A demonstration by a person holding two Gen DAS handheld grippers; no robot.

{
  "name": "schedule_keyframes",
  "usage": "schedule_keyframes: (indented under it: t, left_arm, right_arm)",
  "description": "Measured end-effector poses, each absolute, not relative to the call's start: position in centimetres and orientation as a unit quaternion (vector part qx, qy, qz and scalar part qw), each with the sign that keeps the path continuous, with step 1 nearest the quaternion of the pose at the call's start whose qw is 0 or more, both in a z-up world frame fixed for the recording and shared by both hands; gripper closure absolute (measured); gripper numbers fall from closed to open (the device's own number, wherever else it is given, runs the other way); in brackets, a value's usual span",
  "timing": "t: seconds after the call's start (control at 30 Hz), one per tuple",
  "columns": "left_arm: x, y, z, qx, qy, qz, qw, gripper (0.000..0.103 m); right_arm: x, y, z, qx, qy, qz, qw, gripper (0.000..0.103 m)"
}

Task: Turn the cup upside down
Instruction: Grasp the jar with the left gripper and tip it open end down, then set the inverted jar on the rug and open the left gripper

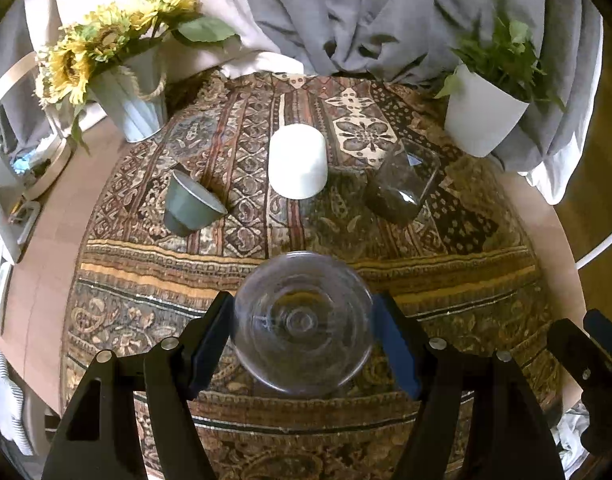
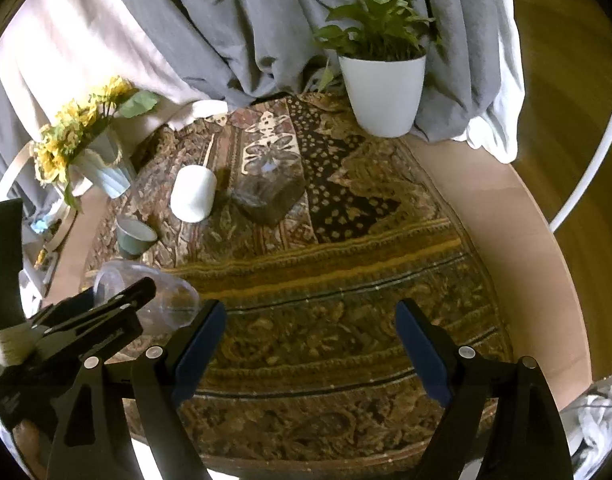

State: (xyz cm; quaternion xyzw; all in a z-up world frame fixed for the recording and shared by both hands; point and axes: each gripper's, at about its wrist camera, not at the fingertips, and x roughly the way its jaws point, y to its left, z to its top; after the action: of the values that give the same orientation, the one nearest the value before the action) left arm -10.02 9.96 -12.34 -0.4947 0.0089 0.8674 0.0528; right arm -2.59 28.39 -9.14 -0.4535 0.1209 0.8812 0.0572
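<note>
Left gripper (image 1: 304,336) clamps the clear plastic cup (image 1: 304,324) above the near edge of the patterned cloth (image 1: 446,280), cup tipped sideways, so the flip looks partway done; right gripper (image 2: 310,344) hangs open, empty, near that same edge

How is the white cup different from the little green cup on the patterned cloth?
The white cup is taller and wider; the green cup is small and squat. The white cup stands mouth down, showing only its closed base, while the green cup stands with its open mouth up. The white one looks cylindrical; the green one tapers toward its foot. Both rest on the patterned cloth, apart from each other.
</note>
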Motion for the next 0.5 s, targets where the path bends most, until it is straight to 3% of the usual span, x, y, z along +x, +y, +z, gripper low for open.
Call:
schedule_keyframes:
  t: [0.5]
  left_arm:
    - [-12.1,9.8,-12.6,-0.506,0.010,0.860,0.069,0.033]
  right_arm:
    - [-4.0,27.8,-8.7,-0.452,0.124,0.880,0.074,0.017]
